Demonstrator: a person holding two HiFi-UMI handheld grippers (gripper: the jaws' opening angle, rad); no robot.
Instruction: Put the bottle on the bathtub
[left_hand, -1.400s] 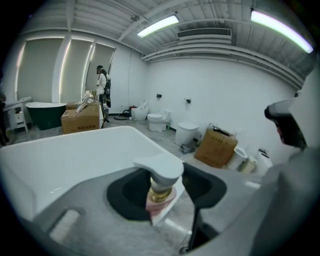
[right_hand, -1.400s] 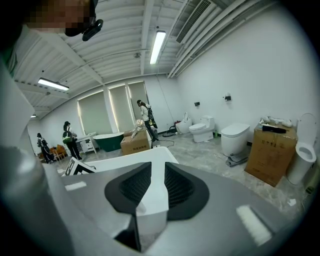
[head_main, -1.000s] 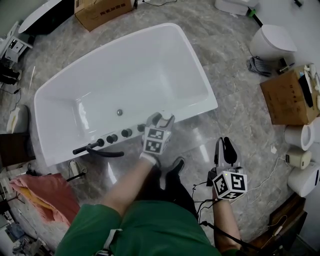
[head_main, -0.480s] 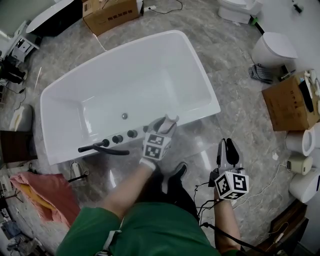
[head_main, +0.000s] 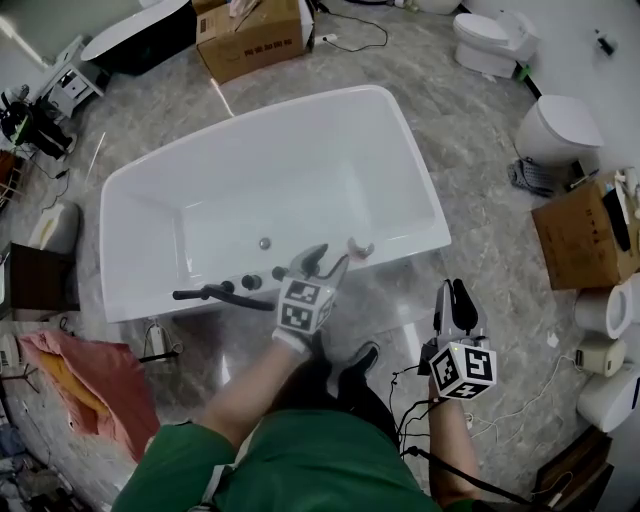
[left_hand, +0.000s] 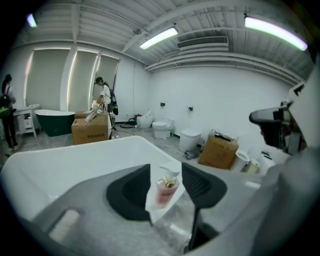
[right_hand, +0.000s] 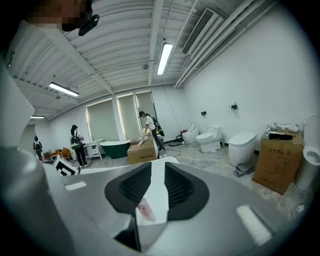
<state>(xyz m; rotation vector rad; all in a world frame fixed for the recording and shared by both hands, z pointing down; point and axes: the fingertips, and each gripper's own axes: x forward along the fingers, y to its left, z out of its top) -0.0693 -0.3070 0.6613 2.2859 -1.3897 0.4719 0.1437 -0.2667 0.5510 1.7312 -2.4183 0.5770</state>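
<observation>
A small pink pump bottle (head_main: 358, 247) stands upright on the near rim of the white bathtub (head_main: 420, 170). My left gripper (head_main: 330, 257) is open just left of the bottle and slightly short of it, not touching. In the left gripper view the bottle (left_hand: 166, 189) shows through the gap between the open jaws of the left gripper (left_hand: 165, 172), on the tub rim (left_hand: 75, 160). My right gripper (head_main: 452, 290) hangs lower right over the floor, open by a narrow gap and empty. The right gripper (right_hand: 157, 172) looks toward the tub, with the bottle (right_hand: 146, 210) blurred in its gap.
Black faucet and knobs (head_main: 215, 293) sit on the tub's near rim at left. Cardboard boxes (head_main: 255, 35) (head_main: 585, 225), toilets (head_main: 495, 40) (head_main: 560, 125), an orange cloth (head_main: 70, 370) and floor cables surround the tub. The person's shoe (head_main: 355, 360) is below the rim.
The left gripper carried the bottle to the tub's near rim, opened, and drew back to the left; the bottle now stands free. The right gripper has barely moved.
</observation>
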